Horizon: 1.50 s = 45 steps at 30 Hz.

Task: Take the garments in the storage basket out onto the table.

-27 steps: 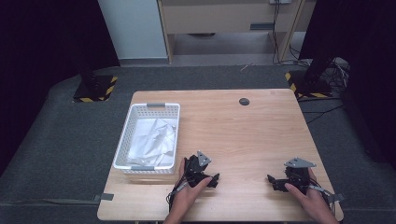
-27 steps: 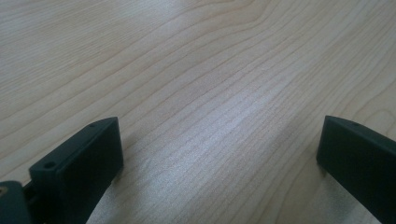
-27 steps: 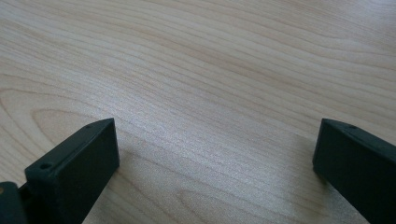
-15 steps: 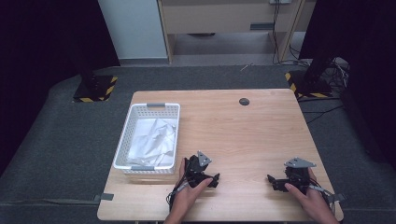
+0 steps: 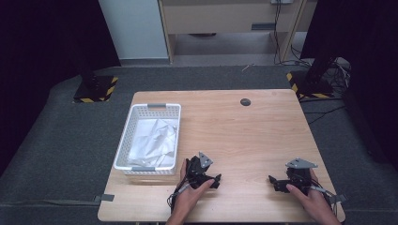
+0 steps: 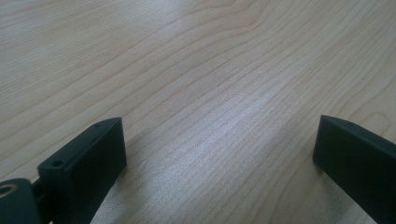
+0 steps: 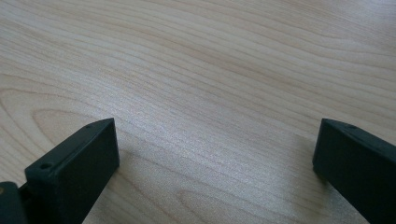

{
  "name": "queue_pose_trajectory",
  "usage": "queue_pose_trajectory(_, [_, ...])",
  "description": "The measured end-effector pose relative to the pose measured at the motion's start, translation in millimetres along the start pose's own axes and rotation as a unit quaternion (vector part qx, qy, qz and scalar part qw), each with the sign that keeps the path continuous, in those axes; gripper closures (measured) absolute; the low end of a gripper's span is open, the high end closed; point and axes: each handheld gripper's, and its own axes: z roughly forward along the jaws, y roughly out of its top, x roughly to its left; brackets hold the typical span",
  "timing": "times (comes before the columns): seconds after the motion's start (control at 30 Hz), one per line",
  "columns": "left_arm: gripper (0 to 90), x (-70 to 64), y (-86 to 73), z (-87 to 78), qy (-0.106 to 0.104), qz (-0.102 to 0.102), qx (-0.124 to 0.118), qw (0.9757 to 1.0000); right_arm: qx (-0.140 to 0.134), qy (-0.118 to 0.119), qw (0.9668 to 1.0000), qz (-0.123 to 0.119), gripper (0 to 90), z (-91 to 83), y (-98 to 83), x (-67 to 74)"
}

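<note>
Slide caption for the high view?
Both grippers, left and right, rest open on the table beside a cloth-filled basket.

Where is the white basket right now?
In the high view, the white basket sits on the left side of the wooden table, holding crumpled white cloth, just beyond the left gripper.

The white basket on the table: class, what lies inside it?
Inside the white basket lies a crumpled white cloth or sheet, which covers most of the floor. Whatever may lie beneath it is hidden.
</note>
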Motion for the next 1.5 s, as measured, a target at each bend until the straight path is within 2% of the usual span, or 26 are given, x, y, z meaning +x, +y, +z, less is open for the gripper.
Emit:
queue_pose_trajectory(0.23, [3.1, -4.7, 4.1, -10.4, -0.009, 0.001, -0.006, 0.9999, 0.000, 0.001, 1.0000, 0.000, 0.4, -0.1, -0.1, -0.1])
queue_pose_trajectory(0.3, [3.2, -6.0, 4.6, -11.8, -0.011, 0.004, -0.005, 0.9999, 0.000, 0.001, 1.0000, -0.001, 0.4, -0.1, -0.1, -0.1])
queue_pose_trajectory(0.43, [3.6, -14.2, 5.9, -19.2, -0.020, 0.023, -0.001, 0.9995, 0.000, 0.001, 1.0000, -0.001, 0.4, -0.4, -0.3, -0.2])
queue_pose_trajectory(0.8, [4.2, -22.9, 11.5, -39.5, -0.026, 0.036, -0.005, 0.9990, 0.000, 0.001, 1.0000, -0.001, 0.4, -0.4, -0.4, -0.1])
queue_pose_trajectory(1.0, [4.6, -23.3, 16.6, -46.7, -0.025, 0.037, -0.016, 0.9989, 0.000, 0.001, 1.0000, -0.001, 0.4, -0.4, -0.4, -0.1])
queue_pose_trajectory(1.27, [4.6, -18.0, 22.0, -57.1, -0.026, 0.033, -0.018, 0.9989, 0.000, 0.001, 1.0000, -0.001, 0.4, -0.4, -0.4, -0.1])
queue_pose_trajectory(1.5, [4.5, -14.5, 27.1, -66.1, -0.027, 0.037, -0.022, 0.9987, 0.000, 0.001, 1.0000, -0.001, 0.4, -0.4, -0.4, -0.1])
